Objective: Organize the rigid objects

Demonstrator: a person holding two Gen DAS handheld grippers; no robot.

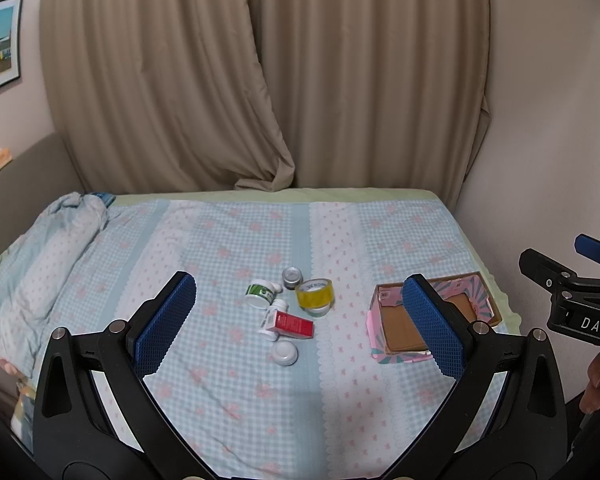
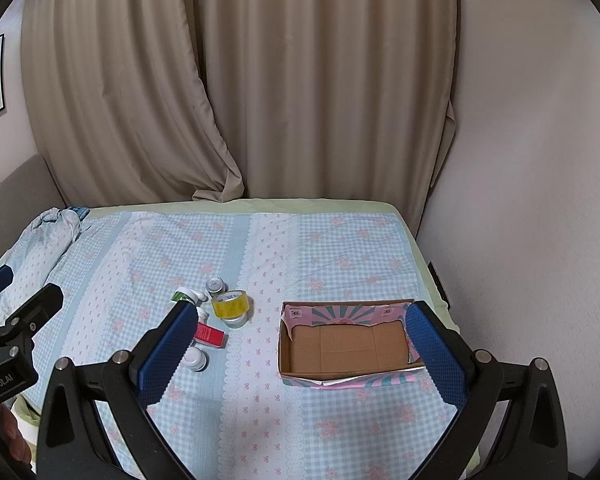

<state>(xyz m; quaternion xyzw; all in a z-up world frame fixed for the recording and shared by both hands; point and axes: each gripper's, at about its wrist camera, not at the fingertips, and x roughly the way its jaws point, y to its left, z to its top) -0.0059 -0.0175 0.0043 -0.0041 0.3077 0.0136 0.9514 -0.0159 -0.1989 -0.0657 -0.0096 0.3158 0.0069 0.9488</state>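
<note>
While both tools (image 1: pixel 300 320) (image 2: pixel 296 348) are being held wide open and empty, the tape (image 1: pixel 315 293) is best being approached from above for boxing (image 2: pixel 346 346).

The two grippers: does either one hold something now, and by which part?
Nothing is held. The left gripper and the right gripper both hover open above the bed, jaws wide apart.

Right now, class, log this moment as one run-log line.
left hand-held gripper: open, empty | right hand-held gripper: open, empty | cardboard box: empty | tape roll, red box: on bed
</note>
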